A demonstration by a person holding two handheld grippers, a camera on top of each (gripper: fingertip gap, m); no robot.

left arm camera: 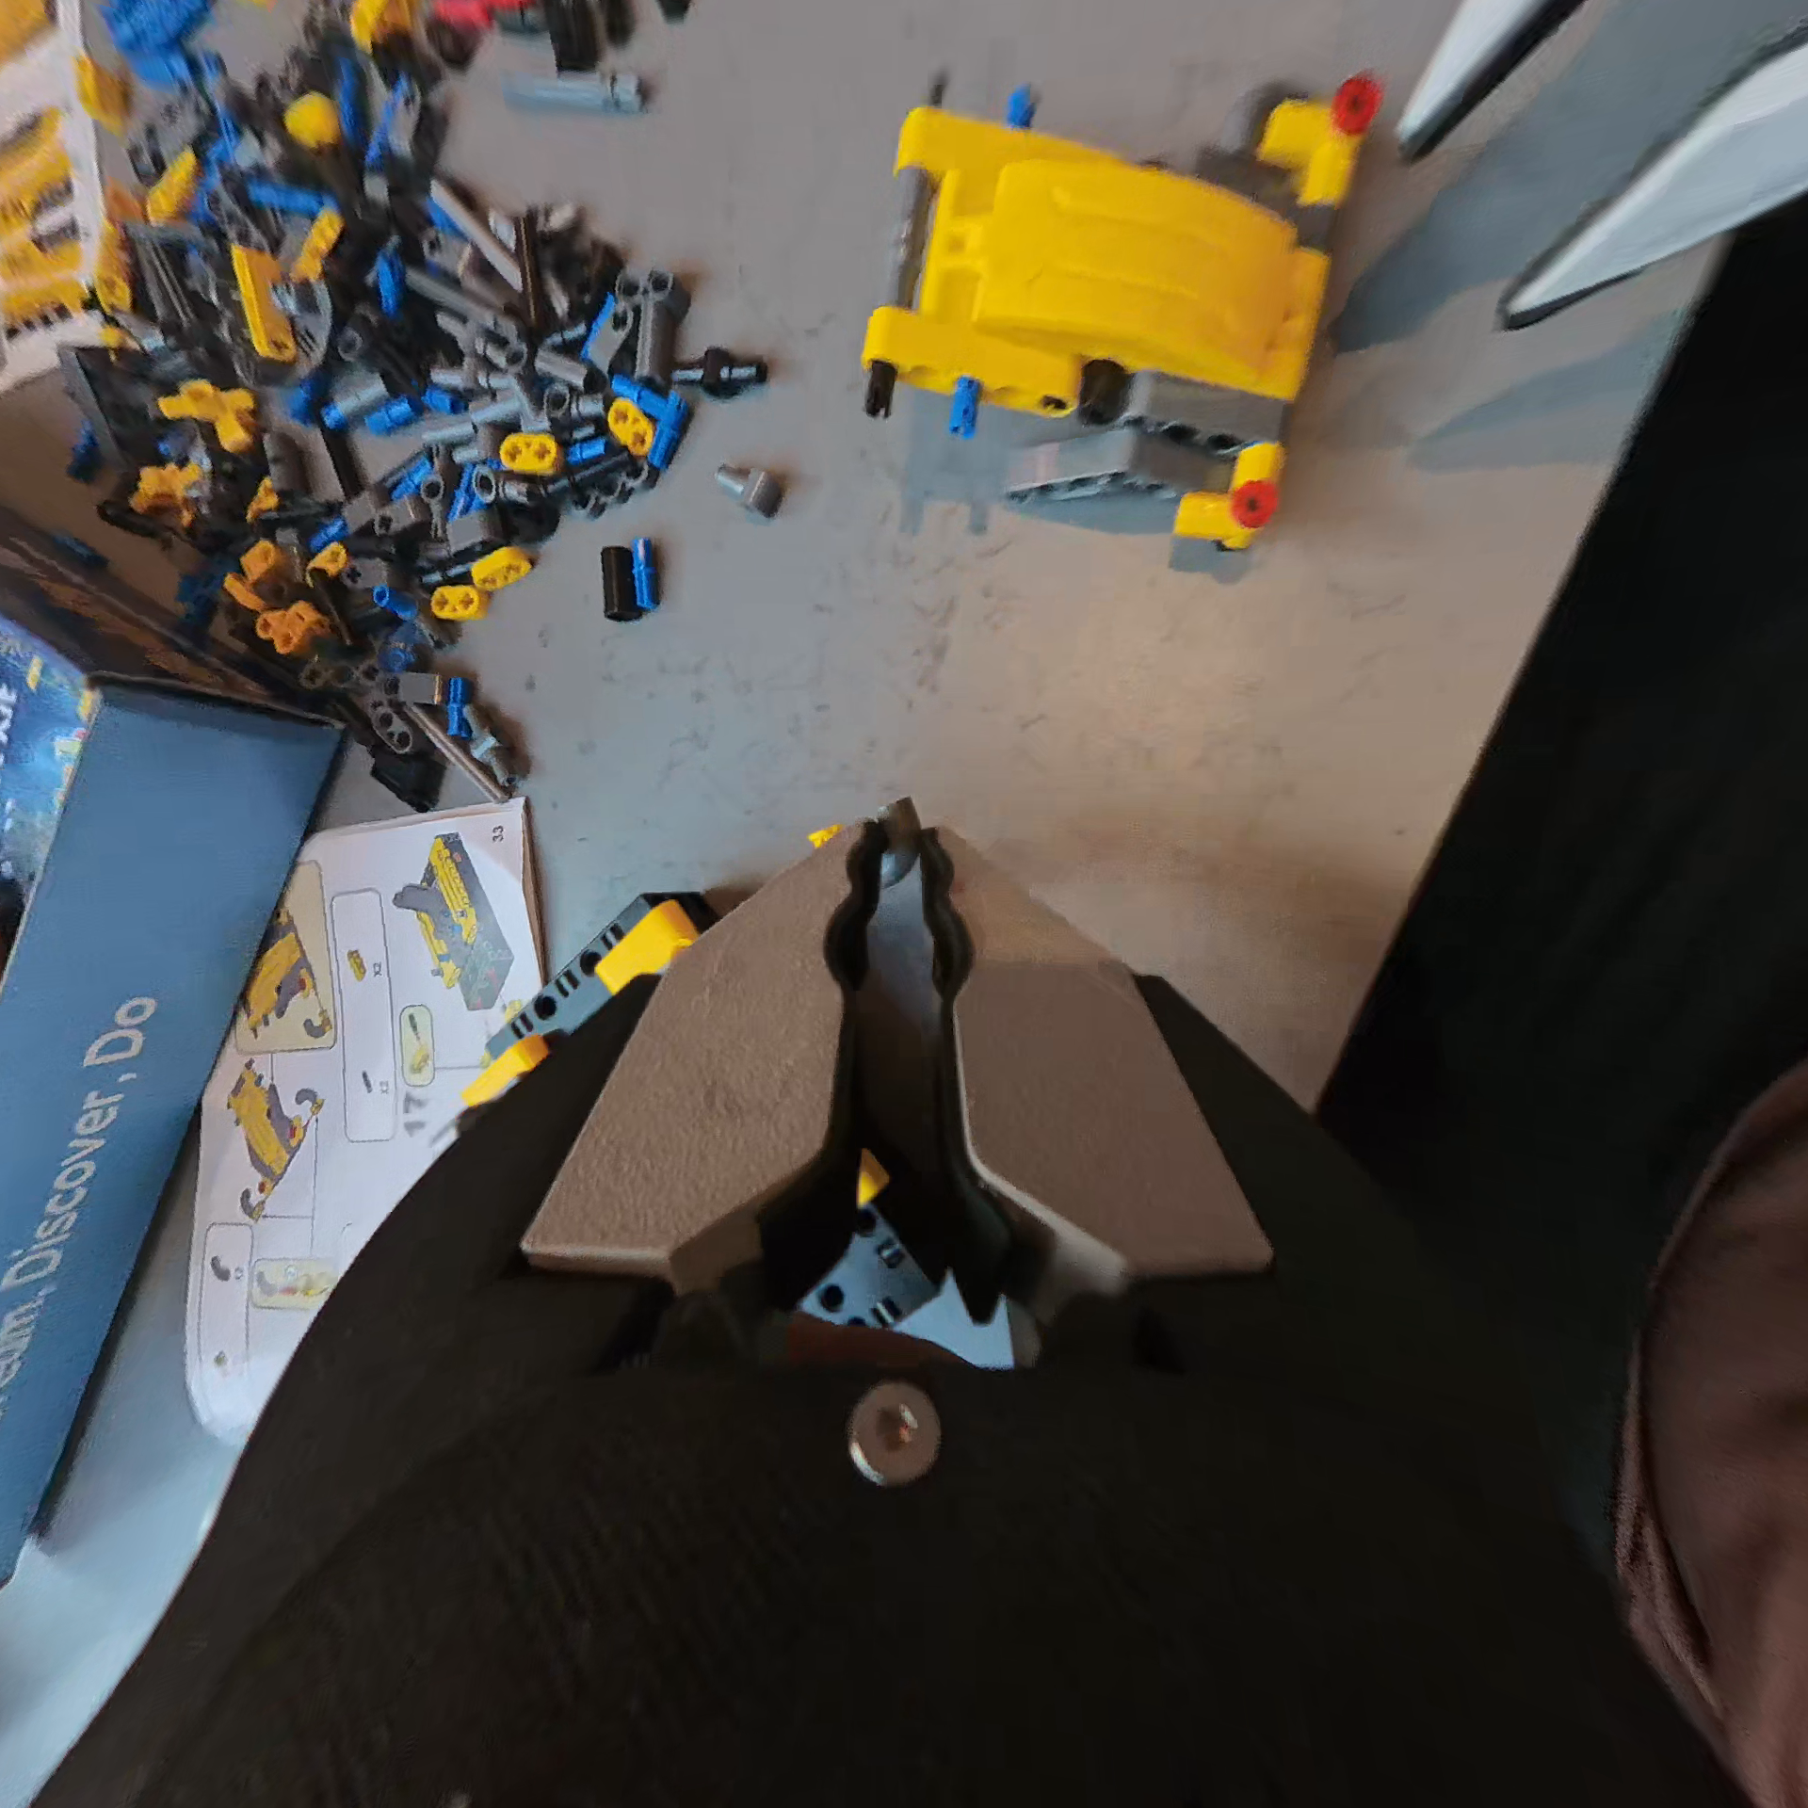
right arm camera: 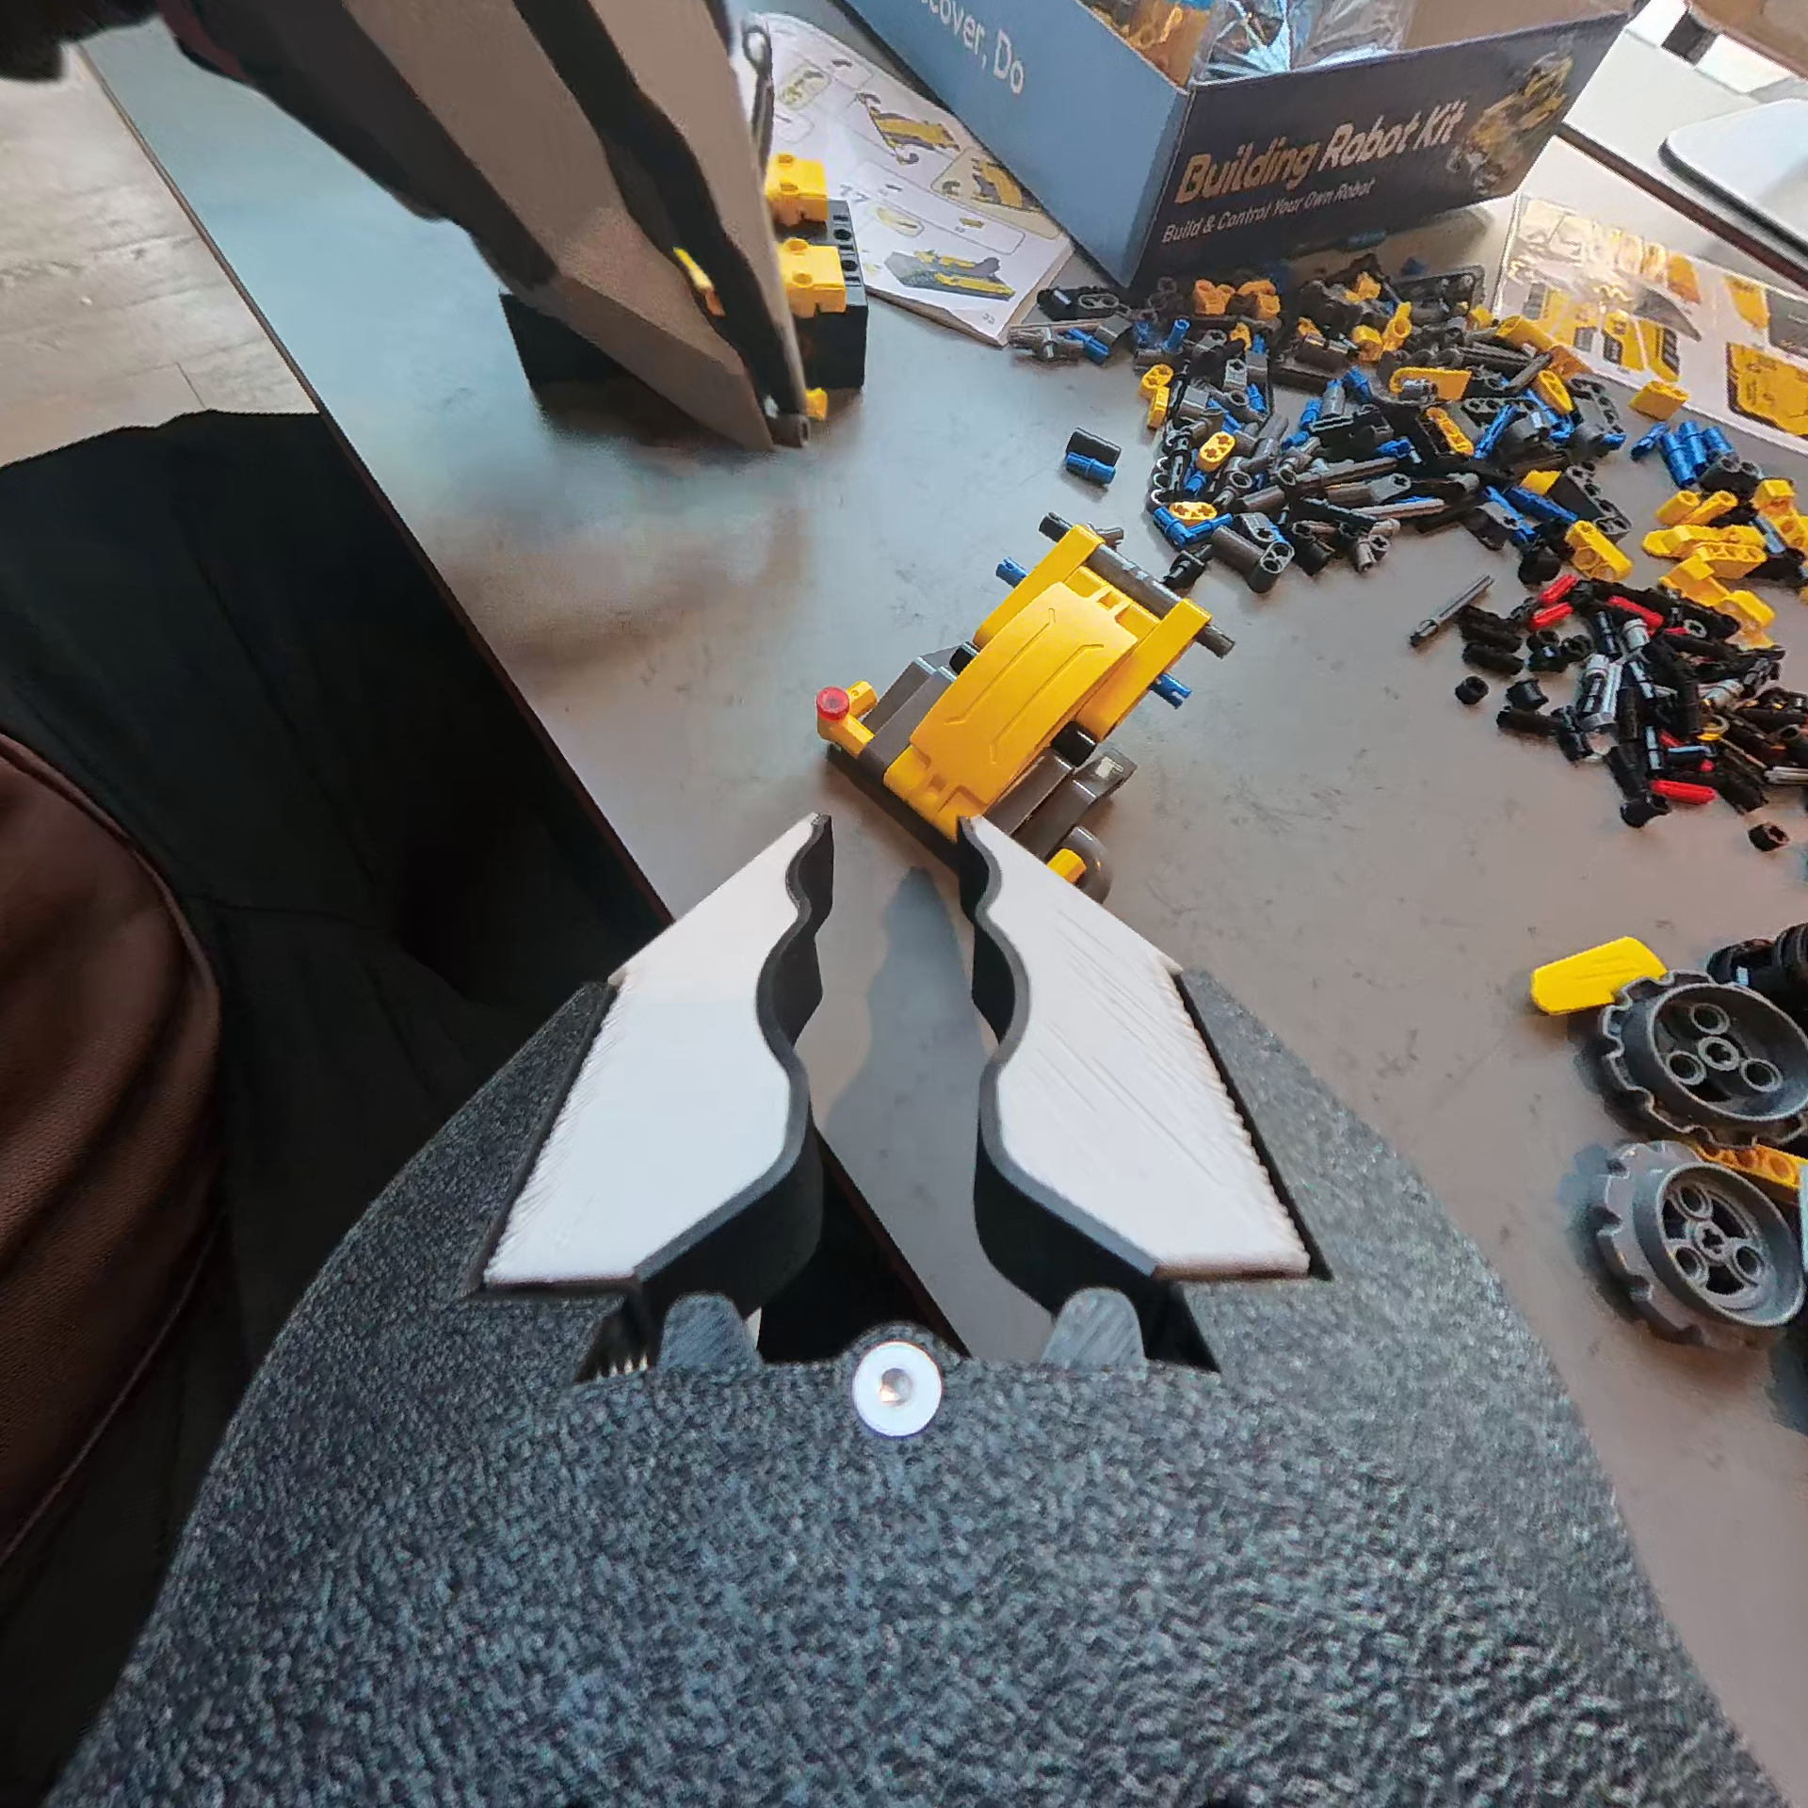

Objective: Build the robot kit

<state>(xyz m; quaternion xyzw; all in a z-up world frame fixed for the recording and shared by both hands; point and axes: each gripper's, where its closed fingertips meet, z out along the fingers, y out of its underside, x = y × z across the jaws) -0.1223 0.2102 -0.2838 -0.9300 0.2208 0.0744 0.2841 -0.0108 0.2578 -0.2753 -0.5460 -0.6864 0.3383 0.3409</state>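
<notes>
My left gripper is shut on a small grey connector piece that sticks out past its fingertips. The right wrist view shows this gripper at the top left, low over the table, with the grey piece at its tip. A black and yellow block assembly sits just under and behind it, also in the right wrist view. My right gripper is open with nothing between its pads. A yellow and grey vehicle body lies just ahead of it, by its right fingertip. The body also shows in the left wrist view.
A heap of small black, blue, grey and yellow parts covers the far side of the grey table. A blue box and an instruction booklet lie behind. Two dark wheels sit at the right. The table edge runs along my left.
</notes>
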